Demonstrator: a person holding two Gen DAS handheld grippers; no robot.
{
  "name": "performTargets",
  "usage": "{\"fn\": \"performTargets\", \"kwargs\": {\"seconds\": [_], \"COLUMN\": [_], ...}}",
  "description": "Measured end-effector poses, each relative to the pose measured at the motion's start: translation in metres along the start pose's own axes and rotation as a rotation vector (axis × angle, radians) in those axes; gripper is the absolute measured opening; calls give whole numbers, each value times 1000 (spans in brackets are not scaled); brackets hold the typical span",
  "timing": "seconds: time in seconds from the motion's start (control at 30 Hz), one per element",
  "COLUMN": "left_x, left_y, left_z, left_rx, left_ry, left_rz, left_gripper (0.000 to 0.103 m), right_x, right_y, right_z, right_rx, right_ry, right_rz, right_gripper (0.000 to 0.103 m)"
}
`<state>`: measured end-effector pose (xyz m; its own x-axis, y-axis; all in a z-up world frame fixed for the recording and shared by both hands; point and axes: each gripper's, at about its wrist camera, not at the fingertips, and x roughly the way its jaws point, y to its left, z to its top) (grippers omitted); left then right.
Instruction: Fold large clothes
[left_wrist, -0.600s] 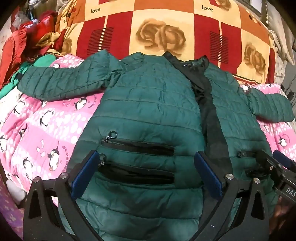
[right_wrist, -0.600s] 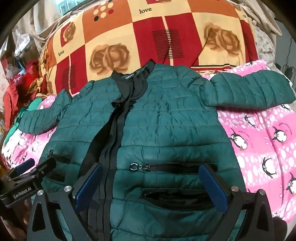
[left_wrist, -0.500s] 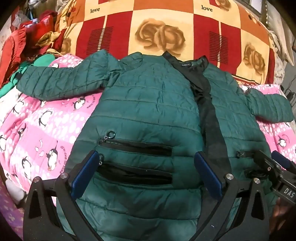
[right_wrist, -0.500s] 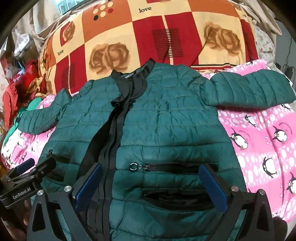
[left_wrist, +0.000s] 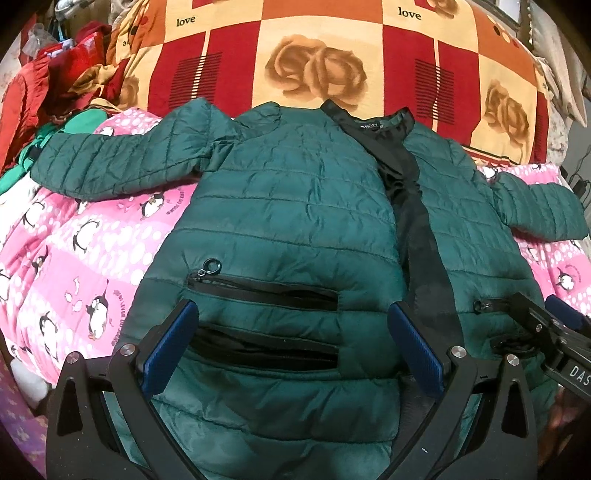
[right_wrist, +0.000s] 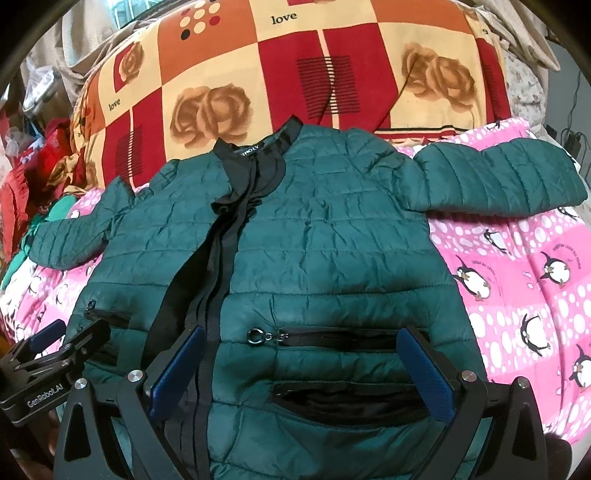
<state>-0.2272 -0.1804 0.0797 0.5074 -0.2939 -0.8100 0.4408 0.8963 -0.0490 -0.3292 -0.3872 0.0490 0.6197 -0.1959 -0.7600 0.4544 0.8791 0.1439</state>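
Observation:
A dark green quilted jacket (left_wrist: 295, 206) lies front up and spread flat on a pink penguin blanket (left_wrist: 85, 258), both sleeves out to the sides, with a black zipper band down its middle. It also shows in the right wrist view (right_wrist: 332, 240). My left gripper (left_wrist: 291, 345) is open and empty above the jacket's left pocket zippers near the hem. My right gripper (right_wrist: 301, 369) is open and empty above the right pocket zippers. Each gripper appears at the edge of the other's view: the right one (left_wrist: 550, 336) and the left one (right_wrist: 48, 369).
A red, orange and cream rose-print blanket (left_wrist: 332, 66) rises behind the jacket's collar. Red and green clothes (left_wrist: 48, 96) are piled at the far left. The pink blanket (right_wrist: 517, 277) shows on both sides of the jacket.
Both grippers have drifted slightly toward the jacket; the jacket has not moved and both grippers stay open.

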Motion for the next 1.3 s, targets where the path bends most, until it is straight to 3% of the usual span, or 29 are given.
{"fn": "performTargets", "kwargs": {"seconds": [0.23,0.47,0.7,0.73,1.3], "left_x": [1,5,8,8,17], "left_y": [-2,-5,-6,-6,-8], "left_z": [-1,-2,-1,-1,-2], "left_rx": [-8,5,12,12,24], "left_ry": [-9,-10,-11,-11,-13], "left_rz": [-14,-10,-5,-6,4], "left_gripper": [102,102,102,102,102], "right_x": [-1,5,7,7,17], "right_y": [0,1,-3,-3,-7], "right_z": [4,7,6,7,7], "right_rx": [7,-11,0,-3,11], "right_ry": [-35,48,-27,13,59], "right_rz": [21,-21,2,-13,-17], "right_gripper": [103,103,103,103,103]}}
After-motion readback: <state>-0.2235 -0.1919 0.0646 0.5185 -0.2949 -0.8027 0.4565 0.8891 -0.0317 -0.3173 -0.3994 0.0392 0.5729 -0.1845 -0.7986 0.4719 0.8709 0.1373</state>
